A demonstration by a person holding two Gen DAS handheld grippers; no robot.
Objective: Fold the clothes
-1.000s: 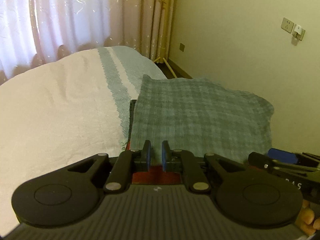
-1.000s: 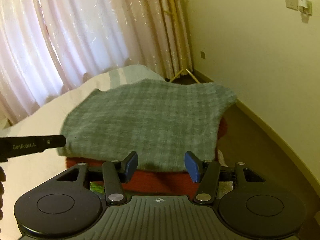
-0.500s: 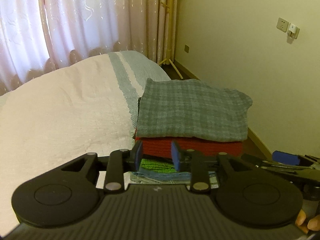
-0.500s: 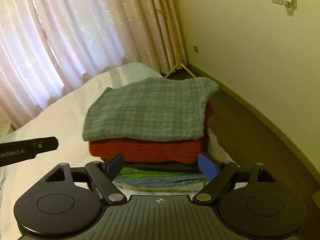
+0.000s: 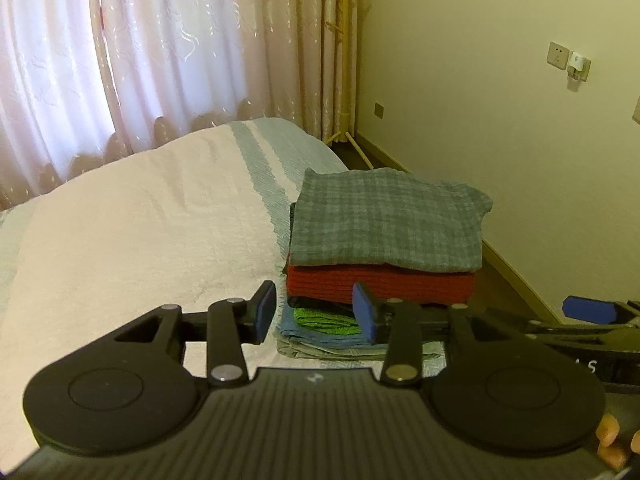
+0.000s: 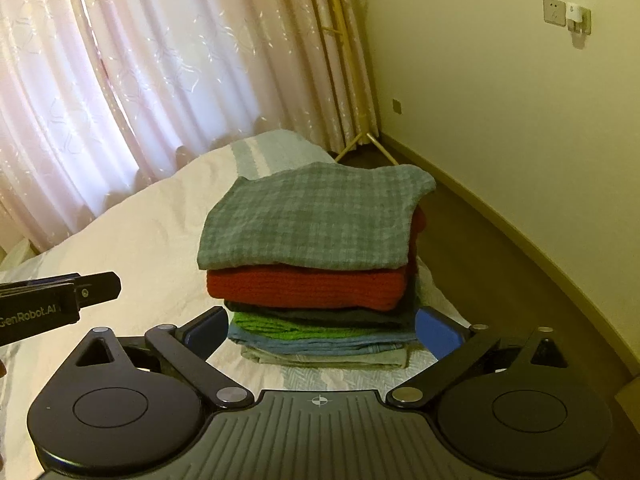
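Grippers first: our left gripper (image 5: 314,312) has its blue pads (image 5: 266,310) part-way apart and still spreading, with nothing pinched between them; only the near edge of the stack shows through the gap. Our right gripper (image 6: 320,332) is spread wide, its jaws still opening, and they too hold nothing, the pads standing clear on either side of the pile's lower layers. In the left wrist view the right tool's blue pad sticks in from the right; in the right wrist view the left tool's black body reaches in from the left.

Just ahead of both tools sits the stack of folded clothes on the bed (image 5: 140,240), near its right-hand edge. From the bottom we see a pale grey-green piece (image 6: 324,356), a blue piece (image 6: 320,342), a bright green knit (image 6: 280,326), a dark layer, a red knit (image 6: 308,286), and on top a grey-blue checked cloth (image 6: 316,220), lying flat.

Beyond the pile the bedspread's grey-blue striped end runs toward pink curtains (image 5: 160,60). A wooden stand (image 6: 360,120) occupies the corner, and wall sockets (image 6: 566,14) sit far right.
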